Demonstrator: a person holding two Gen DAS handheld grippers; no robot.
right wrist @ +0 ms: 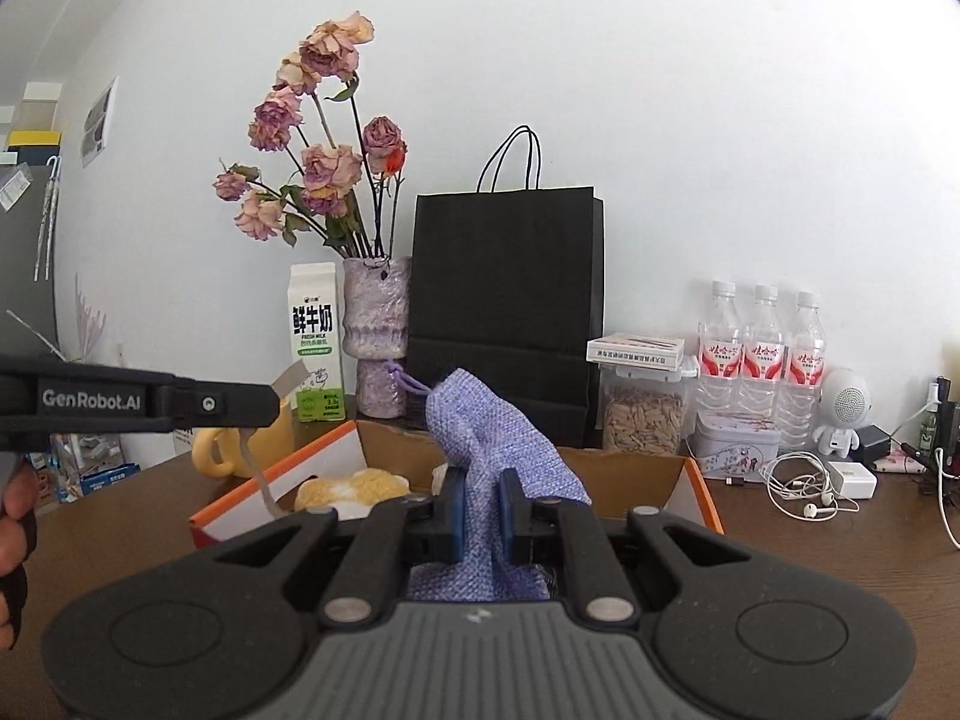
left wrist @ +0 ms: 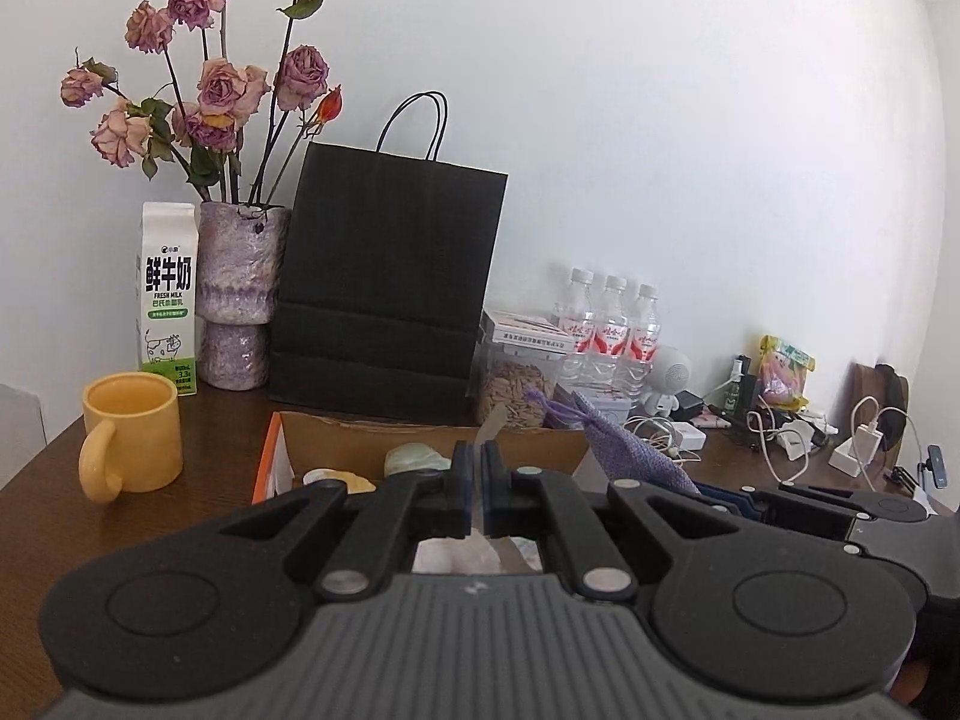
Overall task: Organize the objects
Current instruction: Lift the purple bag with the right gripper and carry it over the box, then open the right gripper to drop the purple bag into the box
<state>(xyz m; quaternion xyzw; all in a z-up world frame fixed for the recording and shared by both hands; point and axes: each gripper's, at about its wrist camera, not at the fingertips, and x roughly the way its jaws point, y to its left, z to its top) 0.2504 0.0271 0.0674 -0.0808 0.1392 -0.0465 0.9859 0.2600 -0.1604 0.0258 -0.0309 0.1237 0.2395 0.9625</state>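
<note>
Both grippers are held up over the open cardboard box (right wrist: 636, 474) on the brown surface (left wrist: 228, 450), aimed nearly level, only slightly downward, toward the back edge. The right gripper (right wrist: 482, 507) has its fingers clenched on a lilac woven pouch (right wrist: 492, 438), which hangs raised above the box. The left gripper (left wrist: 478, 483) is pinched on a thin clear plastic strip (left wrist: 492, 426) whose tail trails down into the box. A hand (right wrist: 15, 516) grips the left tool's handle.
</note>
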